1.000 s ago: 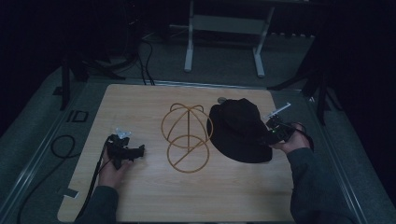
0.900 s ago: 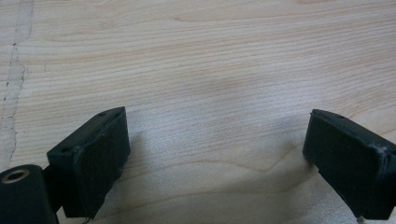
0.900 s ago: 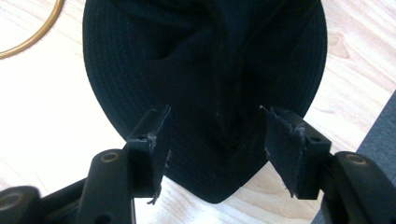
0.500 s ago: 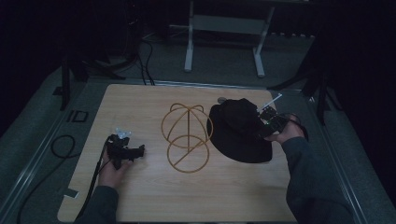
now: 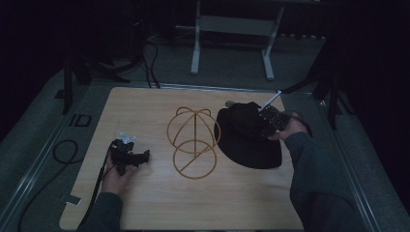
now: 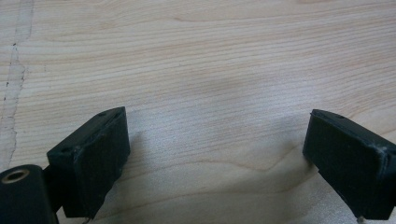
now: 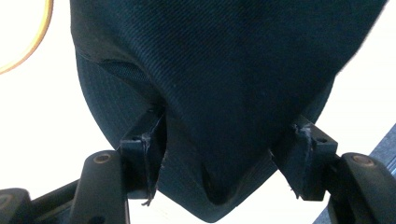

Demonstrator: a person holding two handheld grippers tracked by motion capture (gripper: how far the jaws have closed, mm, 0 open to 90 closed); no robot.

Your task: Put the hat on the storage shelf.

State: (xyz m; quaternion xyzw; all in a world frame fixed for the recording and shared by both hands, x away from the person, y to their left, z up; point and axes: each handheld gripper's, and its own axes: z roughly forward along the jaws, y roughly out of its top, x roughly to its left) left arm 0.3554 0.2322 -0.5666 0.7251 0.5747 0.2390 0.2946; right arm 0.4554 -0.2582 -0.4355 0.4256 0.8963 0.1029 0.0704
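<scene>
A black cap (image 5: pixel 246 145) lies on the right part of the wooden table (image 5: pixel 145 106). Beside it at the table's middle stands a gold wire hat frame (image 5: pixel 193 140). My right gripper (image 5: pixel 265 126) is over the cap's right side. In the right gripper view it (image 7: pixel 224 140) is open, and the cap's dark fabric (image 7: pixel 224 60) bulges between its two fingers (image 7: pixel 144 144). A bit of the gold wire (image 7: pixel 28 46) shows at the upper left there. My left gripper (image 5: pixel 142 157) rests low at the table's left, and in its own view it (image 6: pixel 215 140) is open over bare wood.
A black cable (image 5: pixel 63 150) loops on the floor left of the table. A metal stand (image 5: pixel 232 29) is beyond the far edge. A small grey object (image 5: pixel 229 103) lies just behind the cap. A black square outline (image 5: pixel 80 120) marks the table's left corner.
My right gripper has moved left from the cap's right rim onto the cap, and its jaws now straddle the fabric. The left gripper has stayed put.
</scene>
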